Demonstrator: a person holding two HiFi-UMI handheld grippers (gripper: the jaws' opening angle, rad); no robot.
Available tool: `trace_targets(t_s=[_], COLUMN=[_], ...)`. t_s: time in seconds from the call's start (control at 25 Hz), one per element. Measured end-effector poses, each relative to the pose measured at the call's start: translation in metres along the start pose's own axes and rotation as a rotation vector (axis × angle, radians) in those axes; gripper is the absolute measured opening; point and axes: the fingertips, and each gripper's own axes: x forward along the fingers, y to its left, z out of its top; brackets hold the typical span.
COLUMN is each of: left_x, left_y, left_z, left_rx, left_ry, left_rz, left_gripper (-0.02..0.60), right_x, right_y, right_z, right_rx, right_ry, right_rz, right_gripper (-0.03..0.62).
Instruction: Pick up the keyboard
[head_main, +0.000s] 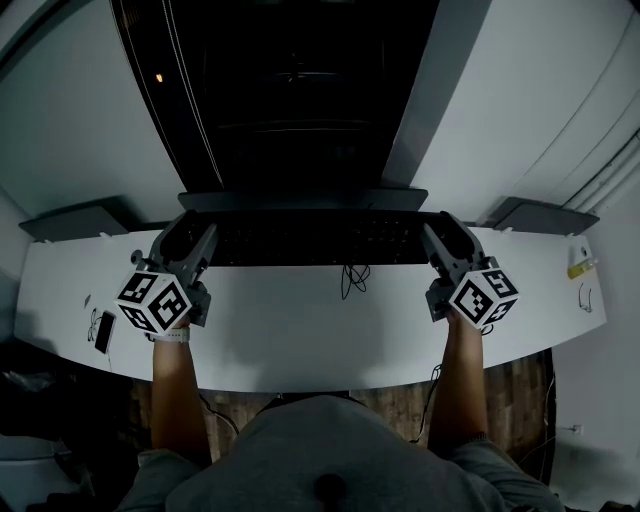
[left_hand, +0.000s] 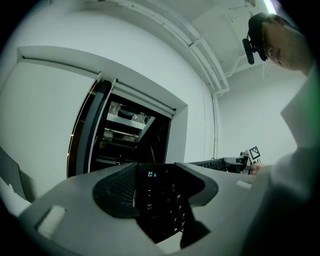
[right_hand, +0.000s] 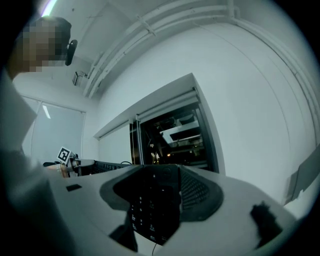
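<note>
Head view: keyboard (head_main: 310, 238) lies on the desk (head_main: 300, 325), spanning between my two grippers. Left gripper (head_main: 195, 235): jaws clamped on its Esc end. Right gripper (head_main: 437, 233): jaws clamped on its numpad end. One grip per end, presumably for a level lift.

Office-like workroom, long white desk (head_main: 300, 335) beneath the fingers (head_main: 195, 250), black keyboard (head_main: 310, 238) spanning between left and right fingers, phone (head_main: 104, 332) outside the left fingers, dark glazed opening (head_main: 300, 90) beyond the fingertips, white walls (head_main: 70, 130), exposed ceiling pipes (right_hand: 165, 25).
</note>
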Motion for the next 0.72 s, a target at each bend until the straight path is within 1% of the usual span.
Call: trace_targets(t_s=[0.32, 0.56, 0.72], left_x=[-0.01, -0.023, -0.027], left_y=[-0.007, -0.005, 0.0], left_z=[0.008, -0.009, -0.013], left_rx=[0.037, 0.004, 0.008], left_ry=[-0.055, -0.081, -0.088], left_rz=[-0.012, -0.007, -0.016], left_gripper=[0.212, 0.212, 0.212], right_x=[-0.01, -0.015, -0.015], right_y=[0.008, 0.016, 0.022], right_z=[0.007, 0.0, -0.005], right_rx=[-0.04, -0.06, -0.061], right_ry=[-0.035, -0.043, -0.05], right_rz=[0.015, 0.019, 0.022], right_gripper=[0.221, 0.221, 0.221])
